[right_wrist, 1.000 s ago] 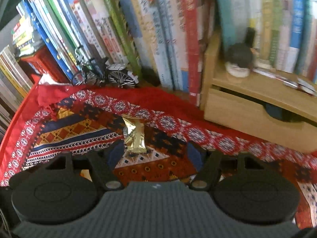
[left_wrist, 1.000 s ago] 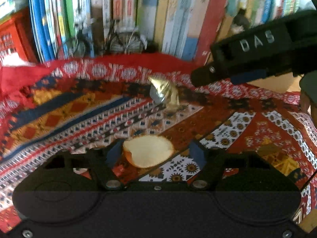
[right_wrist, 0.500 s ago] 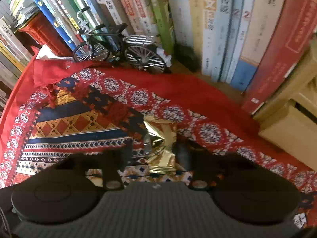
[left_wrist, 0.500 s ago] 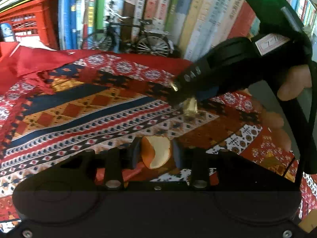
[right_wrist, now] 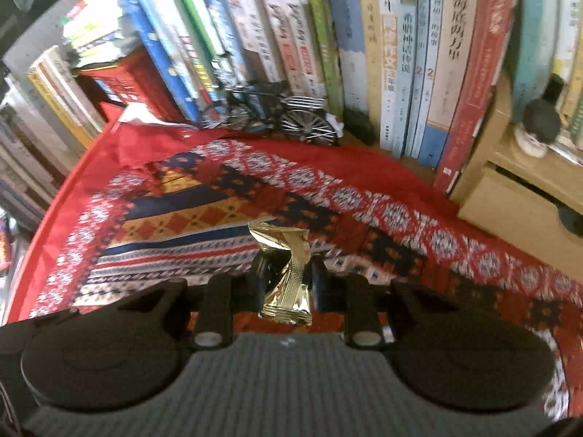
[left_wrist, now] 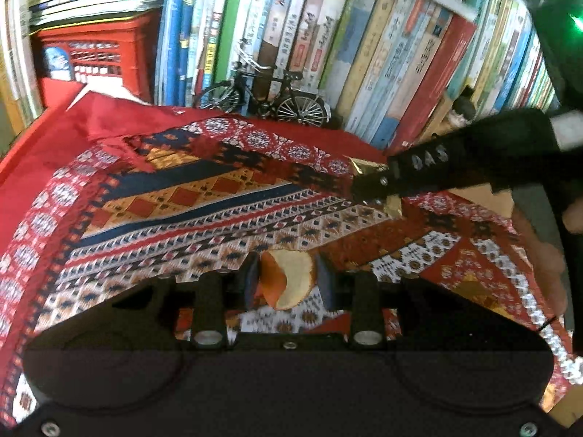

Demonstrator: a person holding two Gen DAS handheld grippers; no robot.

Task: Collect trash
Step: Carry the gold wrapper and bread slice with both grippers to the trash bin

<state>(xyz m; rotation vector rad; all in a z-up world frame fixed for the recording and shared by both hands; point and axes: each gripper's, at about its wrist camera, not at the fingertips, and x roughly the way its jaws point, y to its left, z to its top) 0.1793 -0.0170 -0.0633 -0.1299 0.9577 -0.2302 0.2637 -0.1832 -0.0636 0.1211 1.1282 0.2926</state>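
Already both grabs look made: in the left wrist view the left gripper (left_wrist: 287, 281) pinches an orange peel (left_wrist: 289, 279) between its fingers, and in the right wrist view the right gripper (right_wrist: 287, 277) clamps a gold wrapper (right_wrist: 288, 273), so next comes carrying both to a bin, none in sight.

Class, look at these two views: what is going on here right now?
A person is clearing trash off a patterned cloth with two handheld grippers. The left gripper is clamped on a piece of orange peel, and the right gripper has just closed on a crumpled gold wrapper. Books and a model bicycle stand behind.
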